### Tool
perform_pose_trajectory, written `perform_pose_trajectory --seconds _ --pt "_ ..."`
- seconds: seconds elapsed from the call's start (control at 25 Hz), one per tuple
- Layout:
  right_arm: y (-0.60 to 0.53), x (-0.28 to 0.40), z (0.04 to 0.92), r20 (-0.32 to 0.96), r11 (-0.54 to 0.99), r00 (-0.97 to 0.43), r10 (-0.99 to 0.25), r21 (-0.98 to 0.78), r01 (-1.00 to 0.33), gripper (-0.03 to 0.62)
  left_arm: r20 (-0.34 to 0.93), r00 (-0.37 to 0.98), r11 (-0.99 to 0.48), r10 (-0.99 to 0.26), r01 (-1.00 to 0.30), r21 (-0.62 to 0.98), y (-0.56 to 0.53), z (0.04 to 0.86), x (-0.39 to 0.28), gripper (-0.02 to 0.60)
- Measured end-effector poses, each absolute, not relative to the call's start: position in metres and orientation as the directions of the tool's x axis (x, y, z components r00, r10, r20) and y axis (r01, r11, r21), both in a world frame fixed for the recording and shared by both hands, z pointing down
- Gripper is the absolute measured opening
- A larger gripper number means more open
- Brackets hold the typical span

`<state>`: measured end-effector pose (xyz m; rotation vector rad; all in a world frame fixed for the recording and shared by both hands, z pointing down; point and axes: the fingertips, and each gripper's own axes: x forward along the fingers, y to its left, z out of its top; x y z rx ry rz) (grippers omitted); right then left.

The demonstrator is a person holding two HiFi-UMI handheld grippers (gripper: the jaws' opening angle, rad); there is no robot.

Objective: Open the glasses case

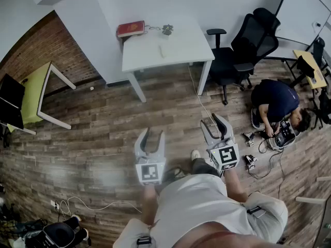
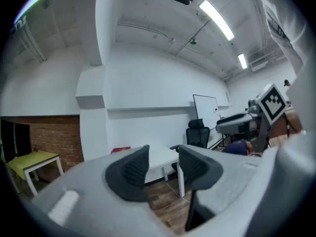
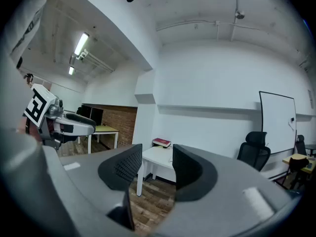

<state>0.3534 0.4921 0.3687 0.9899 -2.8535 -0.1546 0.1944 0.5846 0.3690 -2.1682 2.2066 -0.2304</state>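
Note:
A white table (image 1: 181, 48) stands far ahead across the wooden floor. On it lie a flat red case-like thing (image 1: 131, 28), a small pale object (image 1: 164, 50) and a small dark item (image 1: 167, 29); which of them is the glasses case I cannot tell. My left gripper (image 1: 153, 134) is held level in the air, well short of the table, open with nothing between its jaws. My right gripper (image 1: 216, 122) hangs beside it, also open and empty. The left gripper view frames the table (image 2: 160, 157) between the pads, and the right gripper view shows the red thing (image 3: 161, 142).
A black office chair (image 1: 243, 50) stands right of the table. A person (image 1: 279, 105) crouches on the floor at the right among devices and cables. A yellow-green table (image 1: 36, 94) is at the left. A white cable (image 1: 88, 205) lies near my feet.

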Motion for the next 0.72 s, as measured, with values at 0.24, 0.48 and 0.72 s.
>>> perform_pose_trajectory --seconds 0.24,0.48,0.72 --pt "0.493 0.335 0.377 0.09 0.799 -0.794 -0.601 0.114 -0.591 0.198 0.078 -0.021 0.009 -0.997 -0.987 -0.158 0.578 0.378 0.187 0.189" --pt "0.483 0.314 0.387 0.116 0.81 -0.802 -0.586 0.109 -0.577 0.199 0.09 -0.023 0.01 -0.996 -0.99 -0.141 0.56 0.385 0.176 0.189" --pt "0.453 0.295 0.397 0.139 0.815 -0.804 -0.579 0.094 -0.571 0.198 0.076 -0.01 -0.002 -0.997 -0.986 -0.166 0.527 0.392 0.162 0.189"
